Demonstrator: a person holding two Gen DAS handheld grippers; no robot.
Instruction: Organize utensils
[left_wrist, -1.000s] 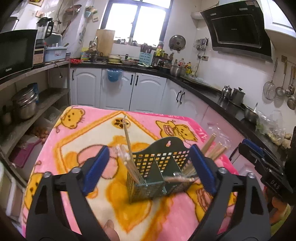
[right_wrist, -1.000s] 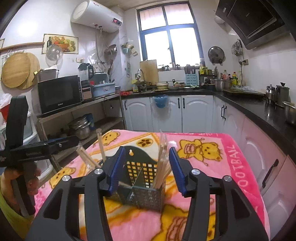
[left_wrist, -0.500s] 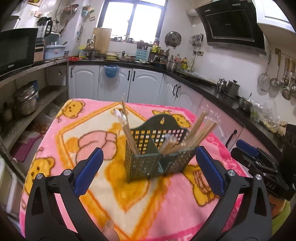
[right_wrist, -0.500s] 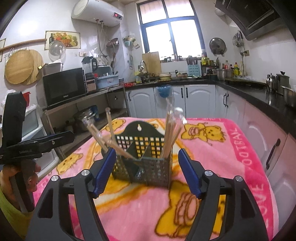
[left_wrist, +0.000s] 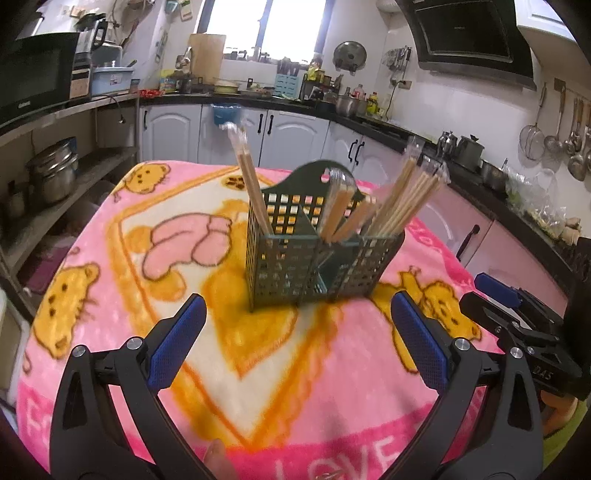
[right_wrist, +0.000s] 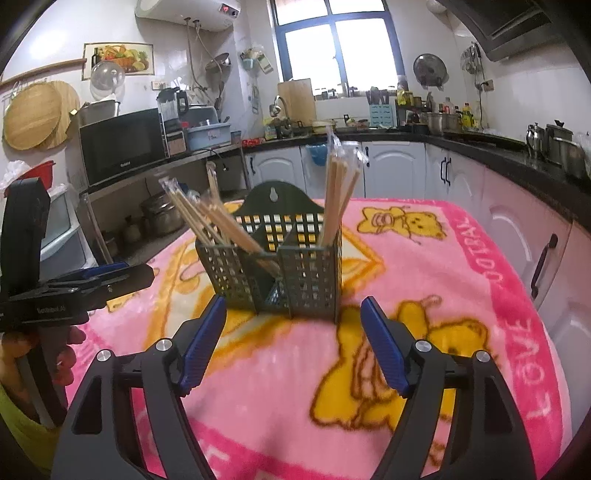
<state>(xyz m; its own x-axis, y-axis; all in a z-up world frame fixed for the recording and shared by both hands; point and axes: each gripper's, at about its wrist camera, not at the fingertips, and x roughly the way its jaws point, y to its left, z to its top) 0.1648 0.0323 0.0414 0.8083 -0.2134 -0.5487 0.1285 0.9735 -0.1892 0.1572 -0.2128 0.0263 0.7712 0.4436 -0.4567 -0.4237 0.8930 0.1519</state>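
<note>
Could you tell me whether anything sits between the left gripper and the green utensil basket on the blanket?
Nothing visible does. Between the open left gripper and the green utensil basket lies only bare pink blanket. The wrapped chopsticks already stand inside the basket, and the right gripper, its jaws opening, is off to the side.

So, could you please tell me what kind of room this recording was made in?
Most likely a home kitchen: a range hood hangs over the black countertop, a microwave sits on a shelf, and ladles and strainers hang on the tiled wall.
</note>
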